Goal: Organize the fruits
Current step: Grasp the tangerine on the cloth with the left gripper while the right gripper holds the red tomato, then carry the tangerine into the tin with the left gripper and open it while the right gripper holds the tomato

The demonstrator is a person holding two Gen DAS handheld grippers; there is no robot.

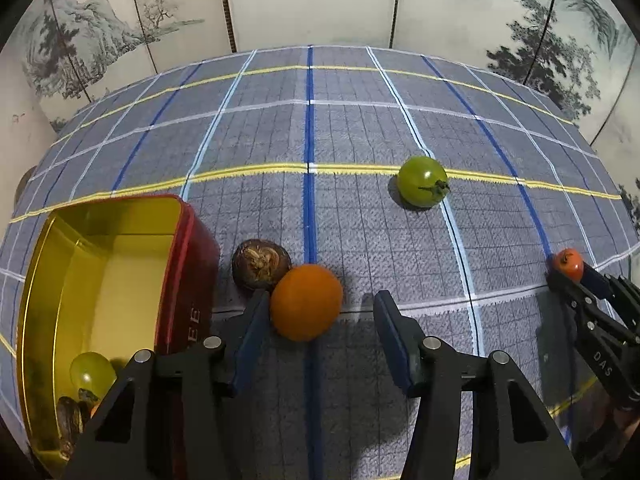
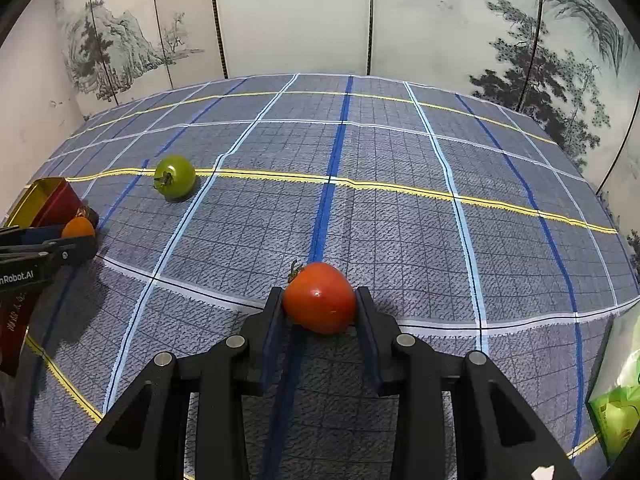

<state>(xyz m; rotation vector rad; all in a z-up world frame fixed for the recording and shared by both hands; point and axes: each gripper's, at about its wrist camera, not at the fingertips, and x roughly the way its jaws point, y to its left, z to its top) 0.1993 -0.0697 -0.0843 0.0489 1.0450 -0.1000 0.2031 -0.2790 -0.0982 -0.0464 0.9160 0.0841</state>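
My left gripper (image 1: 320, 312) is open; an orange fruit (image 1: 306, 302) lies between its fingers, against the left finger (image 1: 252, 328). A brown round fruit (image 1: 261, 264) sits just behind it. The red tin (image 1: 188, 280) with a gold inside stands at the left and holds a green grape (image 1: 91, 372) and darker fruits. A green tomato (image 1: 422, 181) lies farther off; it also shows in the right wrist view (image 2: 175, 177). My right gripper (image 2: 318, 304) is shut on a red tomato (image 2: 319, 298), low over the cloth.
A blue checked cloth (image 1: 360, 132) covers the table. A painted folding screen (image 1: 312, 0) stands behind it. A green packet (image 2: 616, 412) lies at the right edge. The right gripper shows in the left wrist view (image 1: 570, 270).
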